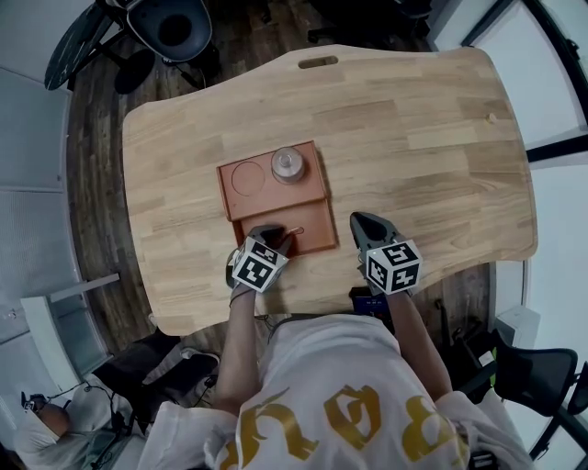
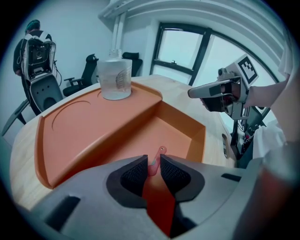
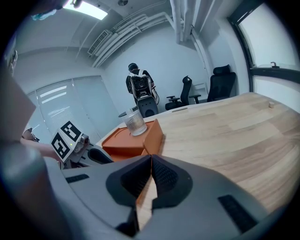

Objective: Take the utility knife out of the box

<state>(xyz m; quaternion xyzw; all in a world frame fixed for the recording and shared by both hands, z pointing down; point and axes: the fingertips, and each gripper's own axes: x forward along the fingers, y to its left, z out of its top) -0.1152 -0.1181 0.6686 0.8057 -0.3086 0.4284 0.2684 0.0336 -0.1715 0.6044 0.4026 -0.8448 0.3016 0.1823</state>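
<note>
One orange box [image 1: 315,235] sits on the table [image 1: 413,138]. A clear cup [image 1: 288,165] stands on the box's raised far half, and the utility knife [image 2: 158,156] lies in its sunken near half. My left gripper [image 2: 153,165] reaches into that near half, jaws pinched onto the knife's end. My right gripper [image 3: 151,164] hangs just right of the box, jaws pressed together on nothing.

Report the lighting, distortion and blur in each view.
Head view: fisheye bows the table edges; light even, sharp. Left gripper view: dark round vignette, window blown out white behind the right tongs, lower right corner blurred. Right gripper view: ceiling lamp glares at upper left, the person's arm at left out of focus.
</note>
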